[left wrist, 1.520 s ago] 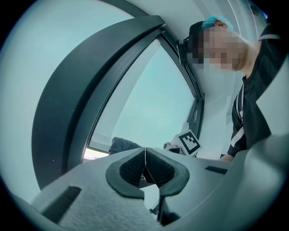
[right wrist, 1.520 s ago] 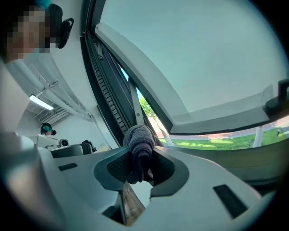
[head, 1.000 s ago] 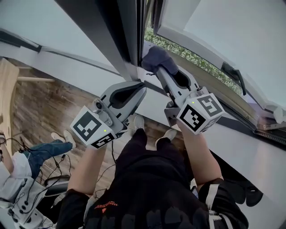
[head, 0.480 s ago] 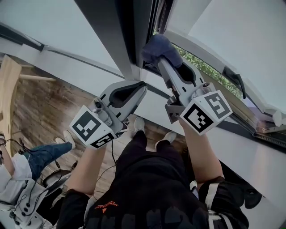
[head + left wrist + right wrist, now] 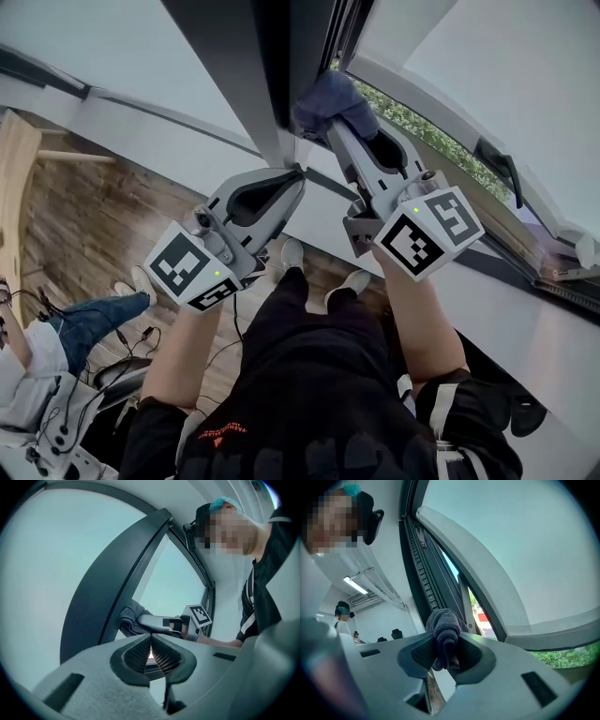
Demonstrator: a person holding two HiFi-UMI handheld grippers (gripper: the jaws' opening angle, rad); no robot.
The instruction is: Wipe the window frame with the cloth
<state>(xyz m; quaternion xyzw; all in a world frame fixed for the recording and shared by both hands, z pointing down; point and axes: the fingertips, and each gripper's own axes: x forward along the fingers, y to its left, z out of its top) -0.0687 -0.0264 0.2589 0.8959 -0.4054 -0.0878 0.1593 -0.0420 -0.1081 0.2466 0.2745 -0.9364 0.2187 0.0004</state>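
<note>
Now, the biggest thing before you is the dark window frame, which runs down from the top centre of the head view. To the right of it stands the open sash, going toward the upper right, and between the two there is a gap where some greenery shows outside.

Your right tongs reach up to the frame, just right of centre in the upper part of the view. They are closed on the cloth, a dark grey-blue bundle that sticks out beyond the tips and touches the inner edge of the frame, beside the gap. Your left tongs are lower, near the centre, with their tips close to the foot of the frame. Their own view shows the jaws together with nothing between them.

I think the wiping is under way, and the main risks come from the cloth. It is bunched and only a small fold sits between the jaws, so dragging it hard along the frame edge could pull it free. Because the gap is just beside it, a loose cloth could drop outside. Also, if the bundle shifts aside, the hard tips could scrape the frame. Mind the left tongs too: so near the frame, they could knock it.
</note>
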